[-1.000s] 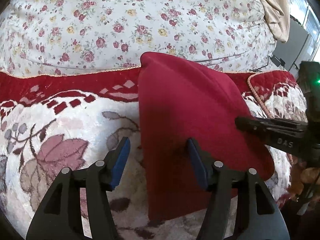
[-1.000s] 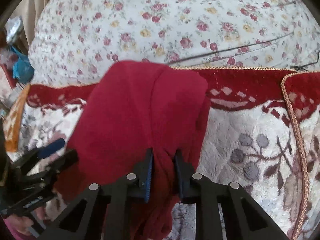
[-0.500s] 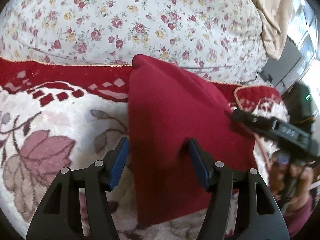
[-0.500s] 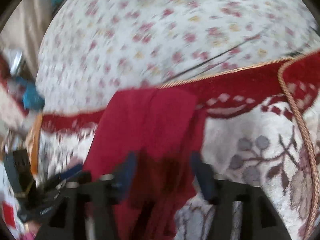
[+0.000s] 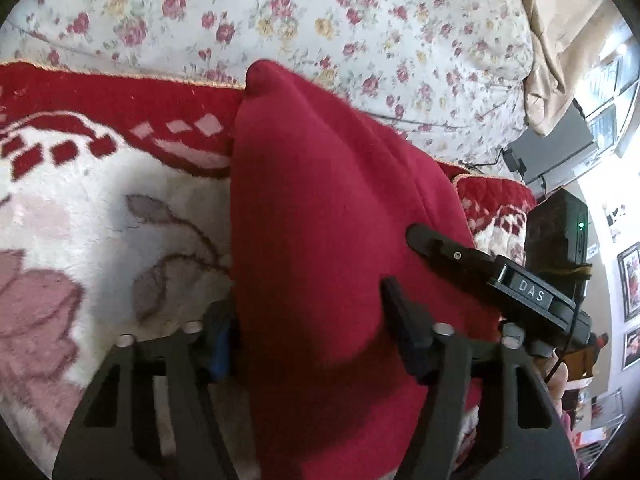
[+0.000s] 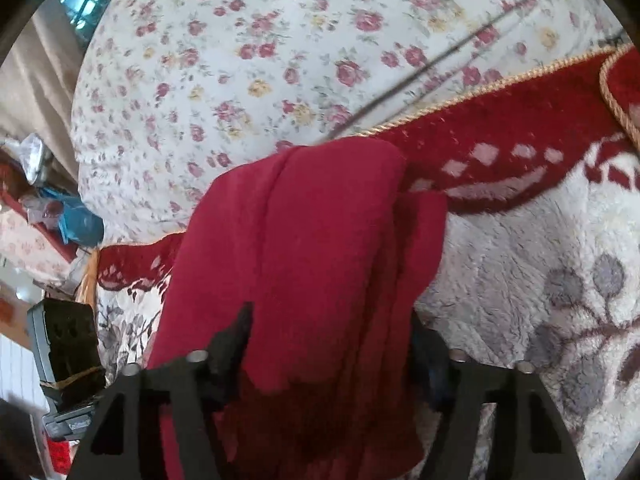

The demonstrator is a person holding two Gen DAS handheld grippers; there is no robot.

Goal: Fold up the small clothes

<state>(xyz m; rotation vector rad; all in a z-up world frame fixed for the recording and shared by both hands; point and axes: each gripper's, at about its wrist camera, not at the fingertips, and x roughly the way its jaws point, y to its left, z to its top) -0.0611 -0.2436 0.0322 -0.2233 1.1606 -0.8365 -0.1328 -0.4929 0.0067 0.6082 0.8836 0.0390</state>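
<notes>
Both black two-finger grippers sit at the bottom of their views, with the soft dark red folded garment [image 5: 320, 220] running up the middle between the fingers. On the left gripper [image 5: 308, 344] the jaws have just been closing a little, and the red cloth fills the gap; its blue-padded fingers [image 5: 222, 346] are right at the cloth's edge. I cannot tell if they are pinching it. On the right gripper [image 6: 332, 344] the jaws have also just been closing a little around the thick bunch of cloth [image 6: 304, 240], and again I cannot tell if they squeeze it.

The garment lies on a fluffy white and red flowered blanket [image 5: 100, 200], with its far tip near the small-rose quilt [image 5: 280, 12] at the top of the frame.

To do this step well, I think both grippers should catch all the layers near the bottom edge, keep level with each other, and lift slowly so the fold stays straight.
</notes>
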